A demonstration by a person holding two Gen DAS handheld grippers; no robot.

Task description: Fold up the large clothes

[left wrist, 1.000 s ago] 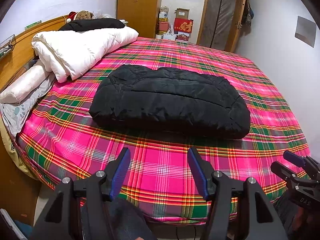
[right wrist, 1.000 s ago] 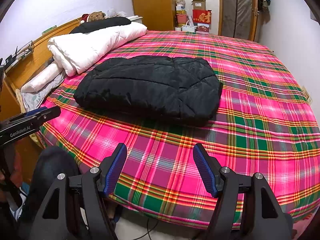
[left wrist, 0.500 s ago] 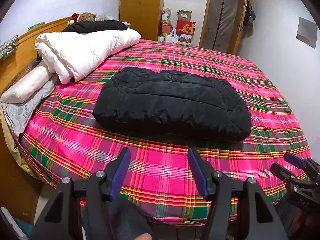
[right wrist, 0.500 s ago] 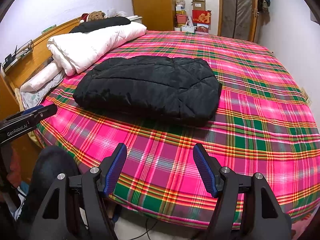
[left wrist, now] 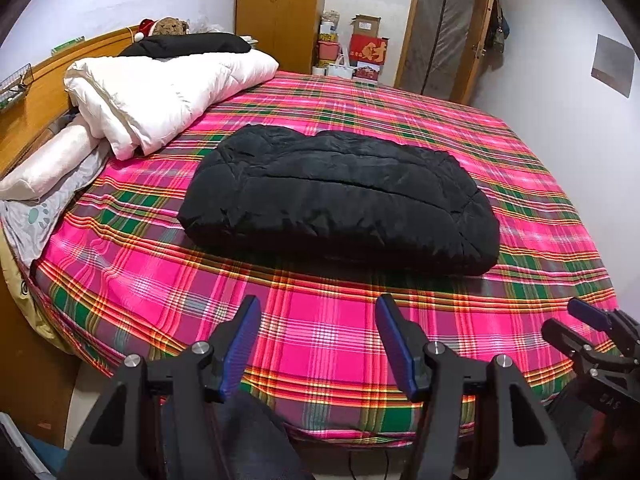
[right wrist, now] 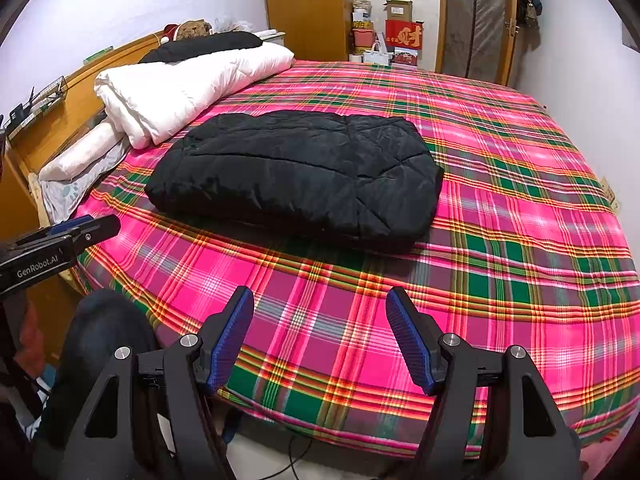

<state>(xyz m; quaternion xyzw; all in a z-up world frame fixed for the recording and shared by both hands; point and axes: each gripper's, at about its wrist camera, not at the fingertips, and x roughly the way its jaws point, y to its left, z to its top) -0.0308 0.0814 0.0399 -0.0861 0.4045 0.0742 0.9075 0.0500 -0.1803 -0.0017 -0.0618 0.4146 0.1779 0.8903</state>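
Observation:
A black padded jacket lies folded into a thick rectangle in the middle of the bed; it also shows in the right wrist view. My left gripper is open and empty, held back over the bed's near edge, well short of the jacket. My right gripper is open and empty too, over the near edge to the jacket's right. Each gripper appears in the other's view: the right one at the lower right, the left one at the left.
The bed has a pink plaid cover. A rolled white duvet and pillows lie along the wooden headboard at the left. A wardrobe, boxes and a door stand beyond the far side.
Both views have shifted slightly, as both grippers drew back a little from the bed. The jacket has not moved and both grippers stay open.

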